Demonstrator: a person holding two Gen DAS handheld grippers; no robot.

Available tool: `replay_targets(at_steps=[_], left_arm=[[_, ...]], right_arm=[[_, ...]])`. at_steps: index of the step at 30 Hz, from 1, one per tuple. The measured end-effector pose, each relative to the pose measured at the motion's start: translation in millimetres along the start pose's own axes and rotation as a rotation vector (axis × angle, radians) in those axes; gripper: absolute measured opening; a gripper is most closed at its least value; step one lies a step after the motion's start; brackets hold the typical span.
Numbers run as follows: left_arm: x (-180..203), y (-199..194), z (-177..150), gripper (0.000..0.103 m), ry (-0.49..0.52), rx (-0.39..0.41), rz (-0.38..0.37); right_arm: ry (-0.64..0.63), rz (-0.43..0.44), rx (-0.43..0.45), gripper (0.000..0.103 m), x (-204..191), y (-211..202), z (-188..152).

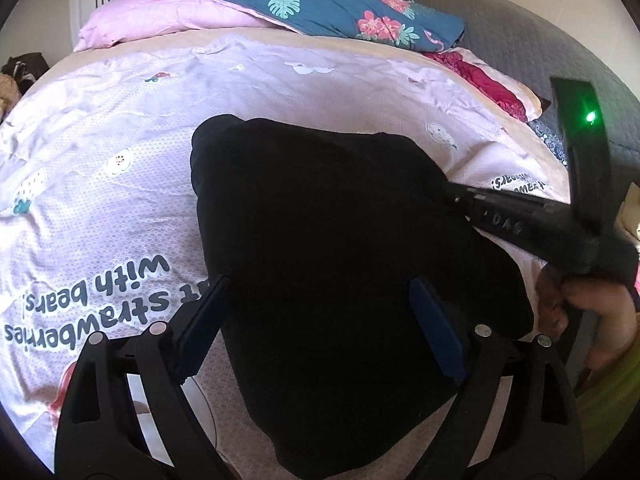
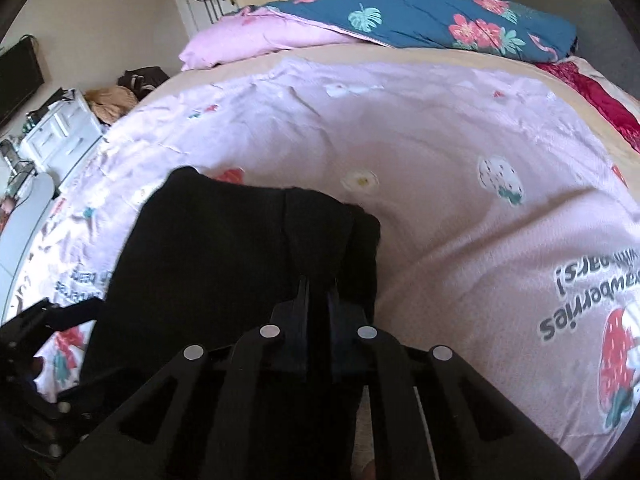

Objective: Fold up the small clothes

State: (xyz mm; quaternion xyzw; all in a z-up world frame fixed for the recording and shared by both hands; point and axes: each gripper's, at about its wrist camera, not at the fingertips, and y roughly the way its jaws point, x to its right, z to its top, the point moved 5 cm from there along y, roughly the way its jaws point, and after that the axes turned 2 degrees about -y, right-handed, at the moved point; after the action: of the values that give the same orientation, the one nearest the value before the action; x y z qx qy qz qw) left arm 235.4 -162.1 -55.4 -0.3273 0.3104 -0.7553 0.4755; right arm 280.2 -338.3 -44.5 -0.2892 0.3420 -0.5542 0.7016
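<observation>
A black garment (image 1: 340,240) (image 2: 220,260) lies flat on the pink printed bedsheet (image 1: 120,152) (image 2: 460,220). My left gripper (image 1: 320,308) is open wide over its near part: one finger sits at the cloth's left edge and the other stands over the cloth. My right gripper (image 2: 318,292) is shut, its fingertips pinched together on the garment's right edge by a fold. In the left wrist view, the right gripper (image 1: 456,198) reaches in from the right to that edge, held by a person's hand (image 1: 592,312).
A folded blue floral quilt (image 1: 340,8) (image 2: 420,16) and a pink quilt (image 1: 160,20) lie at the bed's far side. A red cloth (image 1: 488,84) and a grey headboard (image 1: 540,48) are at the right. White drawers (image 2: 60,132) stand beyond the bed's left edge.
</observation>
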Motion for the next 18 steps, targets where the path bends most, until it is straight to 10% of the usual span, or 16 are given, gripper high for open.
replay_targets(at_steps=[18], left_arm=[[0.5, -16.3, -4.6, 0.094, -0.041, -0.004, 0.001]], right_arm=[[0.013, -0.131, 0.112, 0.077, 8.1, -68.2, -11.4]])
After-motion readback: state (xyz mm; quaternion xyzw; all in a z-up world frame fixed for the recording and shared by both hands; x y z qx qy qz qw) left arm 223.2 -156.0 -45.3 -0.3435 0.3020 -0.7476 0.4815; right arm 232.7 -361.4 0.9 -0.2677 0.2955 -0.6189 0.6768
